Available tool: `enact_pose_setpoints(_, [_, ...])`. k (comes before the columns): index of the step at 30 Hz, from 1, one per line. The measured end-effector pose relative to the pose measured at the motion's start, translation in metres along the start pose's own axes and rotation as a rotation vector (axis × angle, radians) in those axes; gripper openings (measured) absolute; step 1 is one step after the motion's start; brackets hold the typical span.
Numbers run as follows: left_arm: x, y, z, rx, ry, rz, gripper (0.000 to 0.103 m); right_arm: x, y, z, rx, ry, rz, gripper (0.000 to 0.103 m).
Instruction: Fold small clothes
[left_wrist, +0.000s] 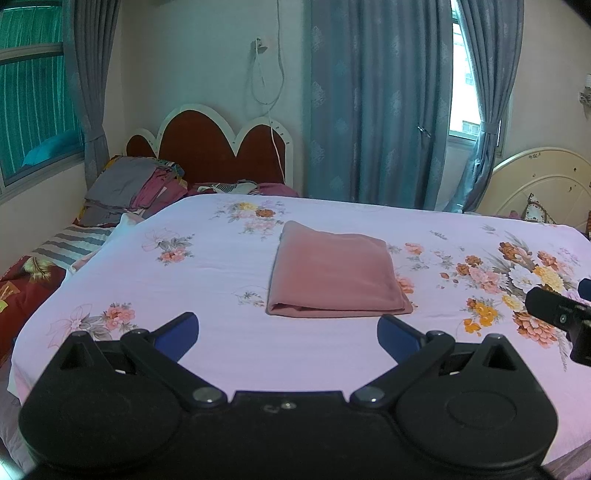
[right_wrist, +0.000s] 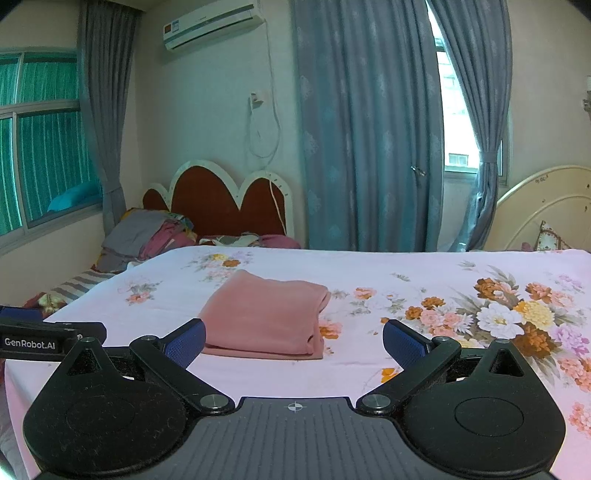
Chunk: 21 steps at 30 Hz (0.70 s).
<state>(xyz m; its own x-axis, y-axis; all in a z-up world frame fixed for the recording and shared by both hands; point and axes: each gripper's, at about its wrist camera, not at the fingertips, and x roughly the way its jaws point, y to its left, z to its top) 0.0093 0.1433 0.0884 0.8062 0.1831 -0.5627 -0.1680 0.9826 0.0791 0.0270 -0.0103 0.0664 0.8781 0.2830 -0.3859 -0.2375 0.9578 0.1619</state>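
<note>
The pink garment (left_wrist: 334, 271) lies folded flat in the middle of the bed (left_wrist: 221, 354), so the fold looks finished. Left tongs (left_wrist: 288, 332) and right tongs (right_wrist: 293, 341) hover just before it, both wide open and empty.

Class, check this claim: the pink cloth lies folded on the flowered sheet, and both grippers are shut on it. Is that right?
Not quite. The pink cloth does lie folded on the flowered sheet, but both grippers, left and right, are open and off it; each wrist view shows this.

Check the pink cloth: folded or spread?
Folded. The pink cloth lies as a neat rectangle on the bed, layered edges showing at its front.
</note>
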Motion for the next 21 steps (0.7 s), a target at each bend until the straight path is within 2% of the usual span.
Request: enact_pose_setpoints(21, [0.0042,-0.0038,0.0008,0.005,0.009,-0.004,0.103,0.0052,-0.0034,-0.0006,0.004,0.008,-0.002,0.101])
